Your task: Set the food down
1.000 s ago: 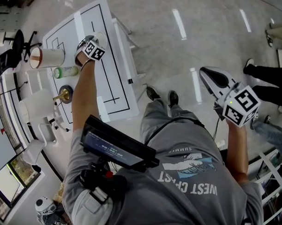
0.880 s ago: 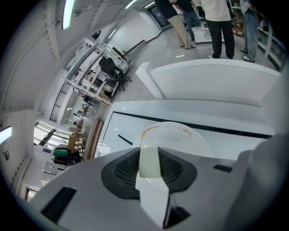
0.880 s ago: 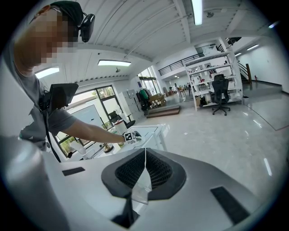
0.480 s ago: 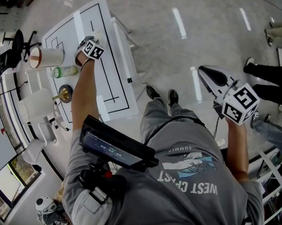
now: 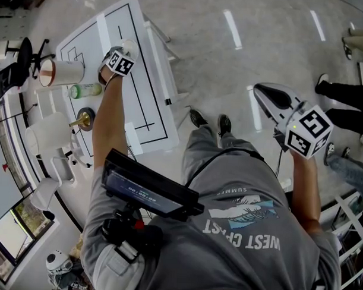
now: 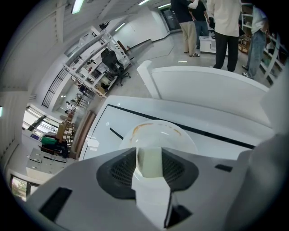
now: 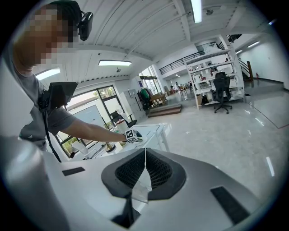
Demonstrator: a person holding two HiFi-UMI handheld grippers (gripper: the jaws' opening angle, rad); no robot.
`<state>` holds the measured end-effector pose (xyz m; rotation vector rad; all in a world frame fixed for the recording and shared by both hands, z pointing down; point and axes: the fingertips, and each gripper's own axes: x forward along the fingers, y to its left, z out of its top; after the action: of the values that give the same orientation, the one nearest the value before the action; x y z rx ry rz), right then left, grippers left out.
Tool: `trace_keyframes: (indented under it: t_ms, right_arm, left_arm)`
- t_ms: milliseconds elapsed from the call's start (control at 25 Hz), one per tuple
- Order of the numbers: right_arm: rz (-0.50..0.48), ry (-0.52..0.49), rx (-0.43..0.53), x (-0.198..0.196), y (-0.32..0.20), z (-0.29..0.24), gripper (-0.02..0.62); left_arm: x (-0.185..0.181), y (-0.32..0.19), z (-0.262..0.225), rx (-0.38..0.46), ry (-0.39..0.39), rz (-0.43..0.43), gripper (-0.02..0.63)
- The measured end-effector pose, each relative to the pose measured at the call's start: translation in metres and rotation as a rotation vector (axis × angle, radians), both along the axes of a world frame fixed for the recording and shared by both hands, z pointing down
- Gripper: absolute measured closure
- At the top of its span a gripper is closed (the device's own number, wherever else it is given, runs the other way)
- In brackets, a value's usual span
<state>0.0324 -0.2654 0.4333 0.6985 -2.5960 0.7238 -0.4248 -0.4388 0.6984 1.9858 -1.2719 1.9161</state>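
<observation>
Left gripper view gives me the white bowl (image 6: 158,131), with an orange-brown smear round its inner rim, sitting on the white table (image 5: 141,104) dead ahead of the left gripper (image 6: 149,162). The bowl's near wall stands in the gap between the jaws, which are opening. I judge the pads are letting go of it rather than pinching it.

In the head view the bowl sits on the table's far half, nearer the right long edge, just beyond the gripper's marker cube. So it lies straight along the jaws' own line, and I reckon the way out is directly back along that line. Any sideways swing would catch the rim.

The left hand is the only one near. The right gripper (image 7: 144,173) hangs over the floor, well apart from the table, jaws pressed together on nothing.

A paper cup (image 5: 59,73) and a small green bottle (image 5: 85,91) stand by the table's left edge, clear of the retreat.
</observation>
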Motion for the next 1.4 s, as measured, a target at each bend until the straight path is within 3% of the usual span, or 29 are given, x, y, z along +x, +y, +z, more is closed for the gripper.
trace_keyframes:
  t_ms: [400, 1400]
  right_arm:
    - [-0.006, -0.005, -0.004, 0.001, 0.003, 0.002, 0.588]
    - [-0.021, -0.010, -0.006, 0.012, 0.021, 0.003, 0.587]
  left_arm:
    - [-0.003, 0.007, 0.003, -0.023, 0.048, -0.050, 0.448]
    - [-0.002, 0.026, -0.011, 0.001, 0.124, -0.150, 0.442]
